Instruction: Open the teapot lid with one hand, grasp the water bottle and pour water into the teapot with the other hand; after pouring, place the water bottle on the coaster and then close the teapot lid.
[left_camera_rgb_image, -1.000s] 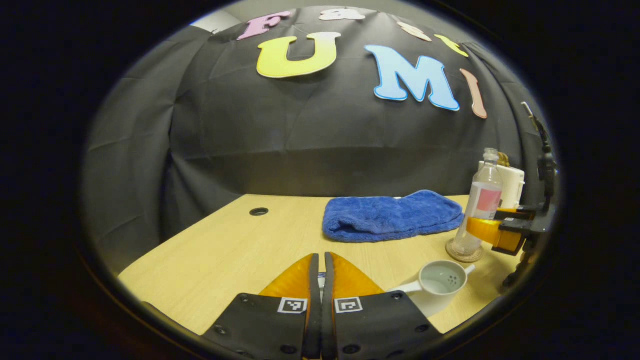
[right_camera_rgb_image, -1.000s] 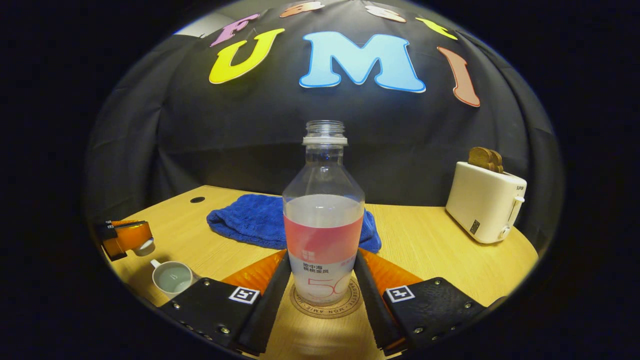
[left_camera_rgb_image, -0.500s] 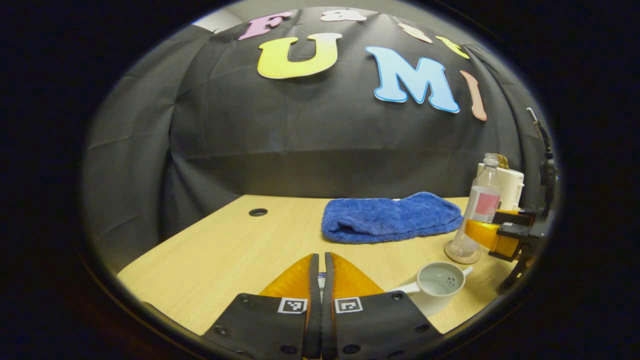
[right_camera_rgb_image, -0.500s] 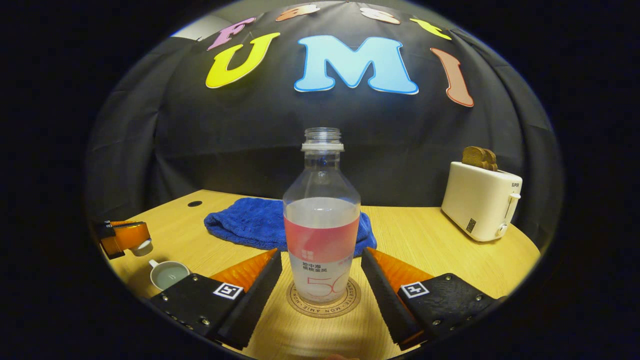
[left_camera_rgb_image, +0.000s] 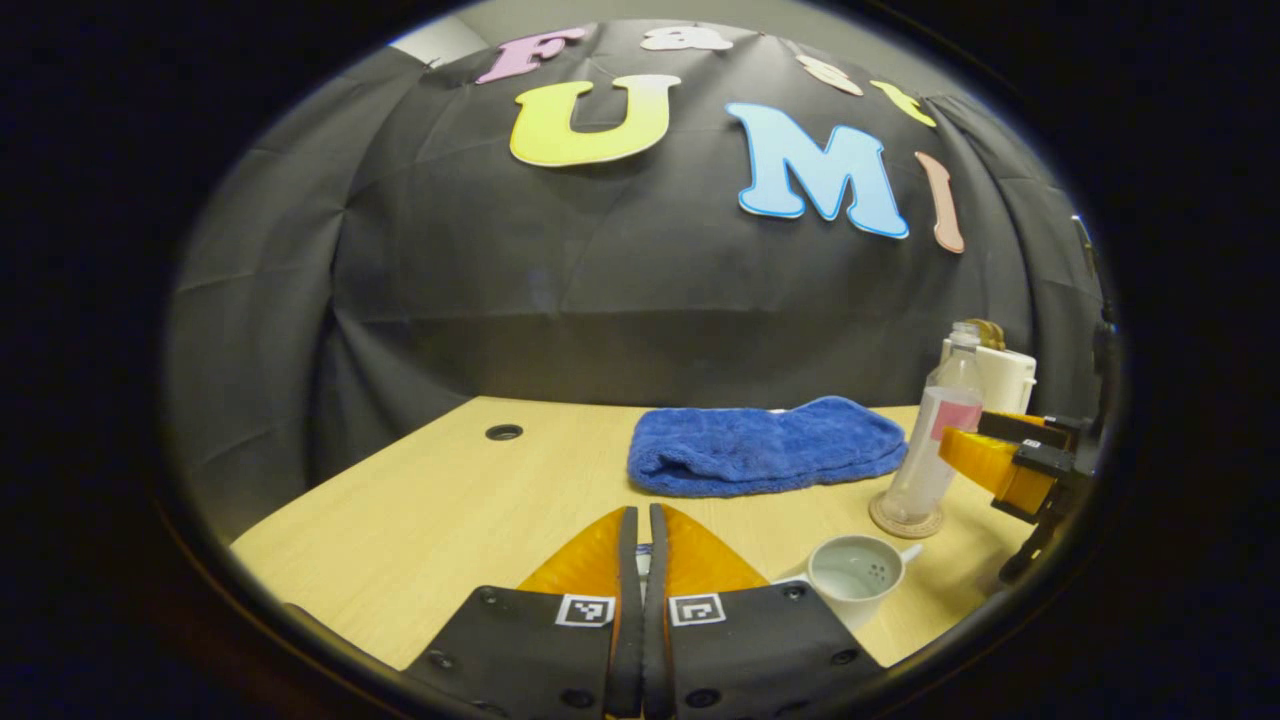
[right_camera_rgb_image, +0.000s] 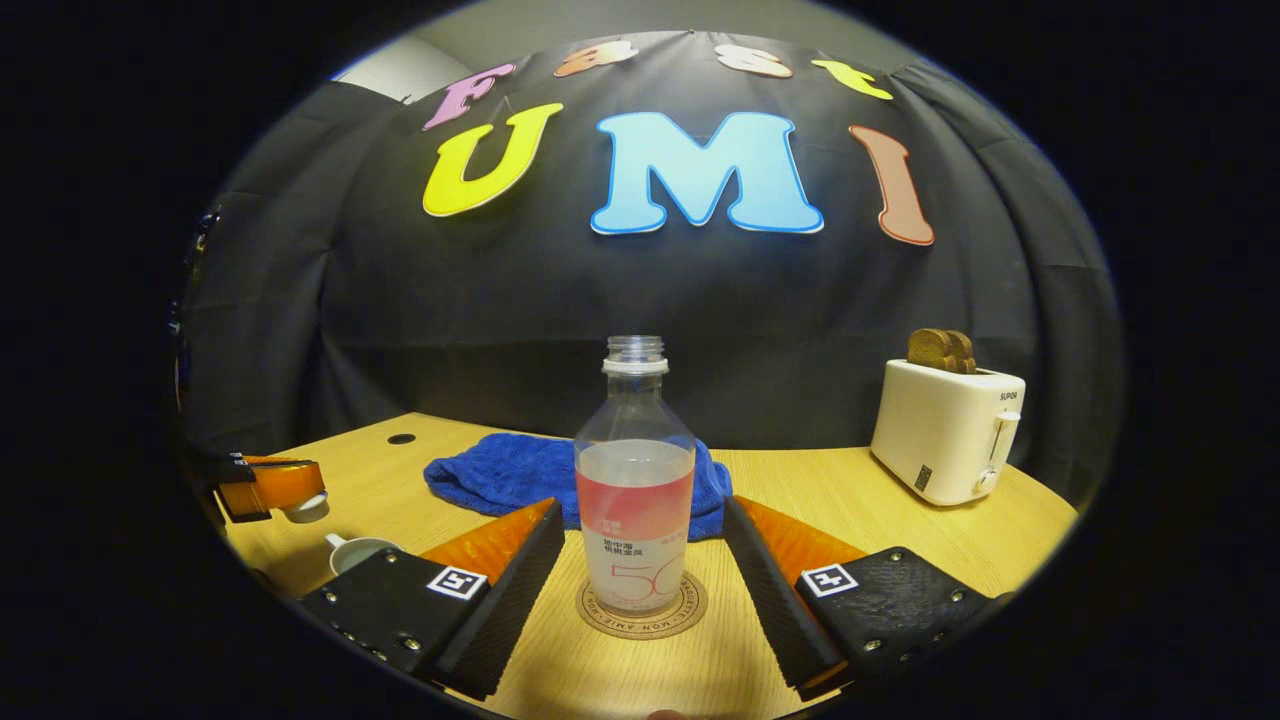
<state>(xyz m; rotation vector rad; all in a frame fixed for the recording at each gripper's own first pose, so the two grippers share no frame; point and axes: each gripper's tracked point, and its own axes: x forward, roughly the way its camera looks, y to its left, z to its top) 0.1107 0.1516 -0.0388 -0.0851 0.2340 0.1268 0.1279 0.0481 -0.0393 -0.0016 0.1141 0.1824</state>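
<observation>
In the right gripper view the water bottle (right_camera_rgb_image: 636, 490) is standing upright on the round coaster (right_camera_rgb_image: 643, 611) at the middle of the surface (right_camera_rgb_image: 850, 510), its mouth uncapped and its body partly filled. The right gripper (right_camera_rgb_image: 636, 570) is spread wide, one finger on each side of the bottle and neither touching it; in the left gripper view it (left_camera_rgb_image: 985, 455) is sitting at about 3 o'clock, just beside the bottle (left_camera_rgb_image: 933, 440), partly cut off at the rim. The teapot (left_camera_rgb_image: 858, 572) is sitting open at about 4 o'clock in that view, near the coaster (left_camera_rgb_image: 905, 520), its strainer holes showing inside; in the right gripper view it (right_camera_rgb_image: 358, 551) is half hidden behind that gripper's own finger at 8 o'clock. The left gripper (left_camera_rgb_image: 641, 560) is pressed nearly together, with a small pale thing barely showing in the slit, too hidden to name. From the right gripper view, the same gripper (right_camera_rgb_image: 270, 486) is hanging at 9 o'clock with a white lid (right_camera_rgb_image: 305, 507) under its tip. A blue towel (right_camera_rgb_image: 520, 472) is lying behind the bottle, and a toaster (right_camera_rgb_image: 945, 428) is standing at 3 o'clock.
</observation>
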